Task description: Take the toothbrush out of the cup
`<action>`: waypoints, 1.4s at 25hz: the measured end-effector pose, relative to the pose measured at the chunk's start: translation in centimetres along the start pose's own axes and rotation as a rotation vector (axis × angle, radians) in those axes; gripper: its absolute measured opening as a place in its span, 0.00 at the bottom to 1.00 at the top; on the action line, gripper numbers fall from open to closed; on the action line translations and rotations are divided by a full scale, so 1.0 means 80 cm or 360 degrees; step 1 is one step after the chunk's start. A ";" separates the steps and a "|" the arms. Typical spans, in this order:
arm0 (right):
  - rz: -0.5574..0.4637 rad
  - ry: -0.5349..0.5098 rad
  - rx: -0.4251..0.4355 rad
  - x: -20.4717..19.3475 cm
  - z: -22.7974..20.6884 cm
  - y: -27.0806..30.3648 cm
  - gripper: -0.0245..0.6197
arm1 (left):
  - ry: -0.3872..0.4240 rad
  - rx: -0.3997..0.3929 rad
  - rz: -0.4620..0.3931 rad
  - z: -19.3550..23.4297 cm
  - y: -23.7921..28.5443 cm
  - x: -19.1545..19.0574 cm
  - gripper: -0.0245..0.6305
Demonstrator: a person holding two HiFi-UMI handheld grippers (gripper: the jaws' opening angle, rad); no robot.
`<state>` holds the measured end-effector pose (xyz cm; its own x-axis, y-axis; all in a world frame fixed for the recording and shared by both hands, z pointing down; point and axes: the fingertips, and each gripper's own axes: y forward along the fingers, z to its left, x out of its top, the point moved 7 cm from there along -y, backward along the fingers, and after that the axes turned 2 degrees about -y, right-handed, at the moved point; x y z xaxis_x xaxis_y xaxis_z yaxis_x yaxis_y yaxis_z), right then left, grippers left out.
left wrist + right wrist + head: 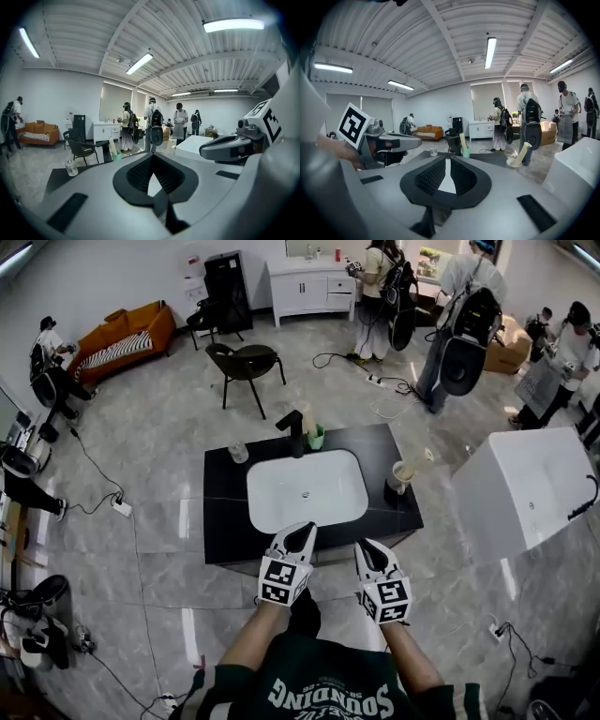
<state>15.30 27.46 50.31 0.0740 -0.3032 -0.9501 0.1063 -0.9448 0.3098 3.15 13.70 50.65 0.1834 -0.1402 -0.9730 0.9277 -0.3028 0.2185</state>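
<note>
Grey stone-tiled floor stretches across a big open room, and at its middle stands a black desk (pixel 220 512) with a white sink (pixel 281 495) set into it. On the desk's right end, just beside the sink, sits a pale cup (pixel 401 474), and the toothbrush (pixel 424 458) leans out of it, tilted up and to the right; its head is too small to make out. Behind the sink a black faucet (pixel 292 429) rises, with a green cup (pixel 317 438) just beside it holding a pale upright stick that cannot be identified. A small clear glass (pixel 238 453) stands at the back left of the desk. The person holds both tongs over the desk's near edge, well apart from the cup. The left tongs (pixel 304 527) have their tips together and grip nothing; only a sliver of white sink shows between the ribbed pads. The right tongs (pixel 364 546) are likewise closed and empty. From the left tongs' own view the cup is hidden behind the right tongs' body. The person's forearms and dark green top are cut off at the lower edge. Beyond the desk are a white tub-like unit (pixel 525 488), a dark chair (pixel 244 362), an orange sofa (pixel 127 334) and several standing people (pixel 380 287).
</note>
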 end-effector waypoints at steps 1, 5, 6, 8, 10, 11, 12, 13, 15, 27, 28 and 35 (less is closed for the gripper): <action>0.0010 0.0003 -0.0001 0.007 -0.003 0.017 0.11 | -0.0001 -0.0005 0.0007 0.014 0.010 0.002 0.05; 0.0051 -0.0004 -0.0015 0.033 -0.007 0.081 0.11 | -0.0011 -0.0025 0.0023 0.066 0.043 0.011 0.05; 0.0059 -0.0005 -0.0014 0.038 -0.007 0.095 0.11 | -0.0015 -0.0029 0.0025 0.077 0.048 0.014 0.05; 0.0074 -0.0005 -0.0013 0.048 -0.003 0.122 0.11 | -0.0025 -0.0045 0.0034 0.099 0.057 0.018 0.05; 0.0085 -0.0011 -0.0018 0.056 0.001 0.145 0.11 | -0.0030 -0.0069 0.0048 0.118 0.064 0.020 0.05; 0.0090 -0.0017 -0.0020 0.060 0.002 0.156 0.11 | -0.0029 -0.0082 0.0057 0.126 0.068 0.020 0.05; 0.0096 -0.0024 -0.0021 0.063 0.003 0.166 0.11 | -0.0029 -0.0091 0.0064 0.135 0.072 0.019 0.05; 0.0103 -0.0034 -0.0021 0.065 0.003 0.174 0.11 | -0.0038 -0.0092 0.0067 0.141 0.076 0.017 0.05; 0.0122 -0.0056 -0.0018 0.065 0.002 0.183 0.11 | -0.0078 -0.0076 0.0066 0.150 0.082 0.010 0.05; 0.0131 -0.0079 0.0091 0.075 -0.040 0.269 0.23 | -0.0110 0.0030 0.0117 0.189 0.120 0.005 0.05; 0.0130 -0.0086 0.0106 0.078 -0.047 0.277 0.25 | -0.0120 0.0049 0.0122 0.191 0.125 0.007 0.05; 0.0133 -0.0151 0.0235 0.097 -0.096 0.352 0.30 | -0.0146 0.0217 0.0139 0.221 0.148 0.014 0.05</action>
<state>26.45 -0.57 51.98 -0.0184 -0.3850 -0.9227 -0.0431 -0.9217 0.3855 8.60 -6.67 53.49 0.2252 -0.2550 -0.9403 0.8556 -0.4100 0.3161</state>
